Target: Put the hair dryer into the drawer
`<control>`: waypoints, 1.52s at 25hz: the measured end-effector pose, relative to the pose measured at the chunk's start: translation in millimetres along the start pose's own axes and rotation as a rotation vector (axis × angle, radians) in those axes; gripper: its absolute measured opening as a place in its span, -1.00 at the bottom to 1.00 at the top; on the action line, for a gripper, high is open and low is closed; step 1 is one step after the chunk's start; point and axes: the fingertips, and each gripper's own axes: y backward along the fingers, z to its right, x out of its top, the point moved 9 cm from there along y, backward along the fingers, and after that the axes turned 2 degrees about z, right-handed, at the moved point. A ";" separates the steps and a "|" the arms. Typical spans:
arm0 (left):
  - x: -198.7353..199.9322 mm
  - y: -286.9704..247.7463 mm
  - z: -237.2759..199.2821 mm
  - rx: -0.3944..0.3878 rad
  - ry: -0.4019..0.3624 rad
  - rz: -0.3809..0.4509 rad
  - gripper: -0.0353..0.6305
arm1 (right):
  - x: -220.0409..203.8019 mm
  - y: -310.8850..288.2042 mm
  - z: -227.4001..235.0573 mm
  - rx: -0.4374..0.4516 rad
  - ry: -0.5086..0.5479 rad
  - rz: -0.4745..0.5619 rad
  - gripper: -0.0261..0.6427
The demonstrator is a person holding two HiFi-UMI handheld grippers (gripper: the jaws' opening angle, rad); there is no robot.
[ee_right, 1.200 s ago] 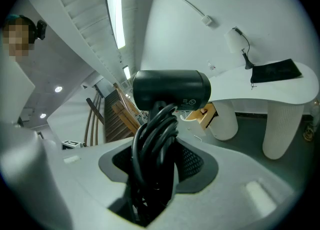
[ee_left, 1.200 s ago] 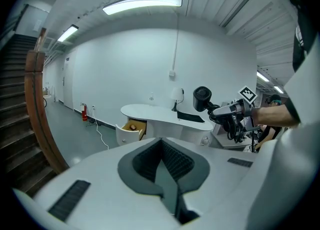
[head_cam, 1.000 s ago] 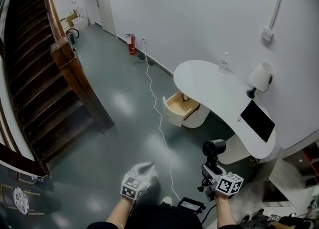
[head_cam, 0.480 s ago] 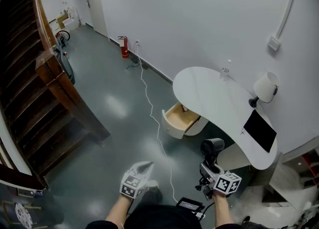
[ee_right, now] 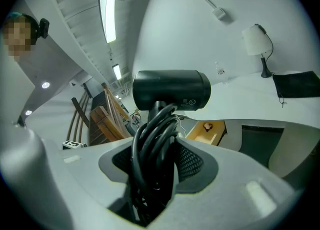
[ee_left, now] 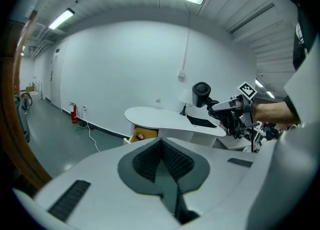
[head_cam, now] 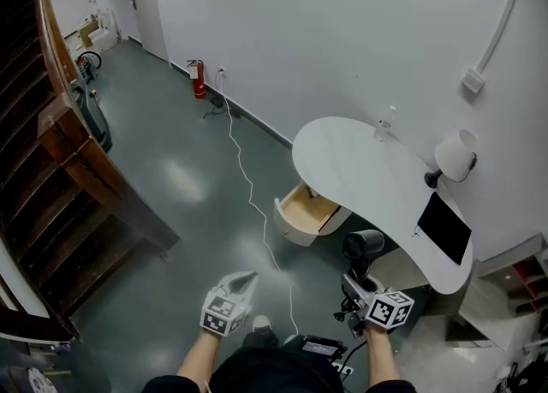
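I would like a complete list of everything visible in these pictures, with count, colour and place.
desk: 1, white, curved, against wall
drawer: 1, white front, wooden inside, open under desk
hair dryer: 1, black, gripped, cord wound on handle
lamp: 1, white shade, on desk
bottle: 1, clear, on desk
flat panel: 1, black, on desk
fire extinguisher: 1, red, by wall
cable: 1, white, across floor
staircase: 1, brown wood, left side
left tongs: 1, white, shut, empty
right tongs: 1, white, shut on hair dryer
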 end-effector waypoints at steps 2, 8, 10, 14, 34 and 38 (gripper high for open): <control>2.5 -3.3 -4.0 -0.008 0.006 -0.001 -0.86 | 2.5 -2.6 1.3 -0.015 0.003 -0.001 -0.35; 3.7 -13.2 -17.4 -0.010 0.018 -0.019 -0.86 | 8.4 -14.5 6.8 -0.029 0.001 0.000 -0.35; 4.1 -19.4 -21.5 -0.010 0.019 -0.021 -0.86 | 10.3 -20.2 11.6 -0.029 -0.007 -0.002 -0.35; 10.4 -32.1 -33.5 -0.007 0.011 -0.021 -0.86 | 15.4 -39.3 19.7 -0.018 -0.012 -0.008 -0.35; 92.7 -148.5 -100.2 0.087 0.003 -0.028 -0.86 | 118.2 -171.0 104.6 0.055 0.078 -0.109 -0.35; 97.5 -162.0 -104.4 0.106 0.001 -0.038 -0.86 | 131.7 -196.4 117.5 0.086 0.125 -0.146 -0.35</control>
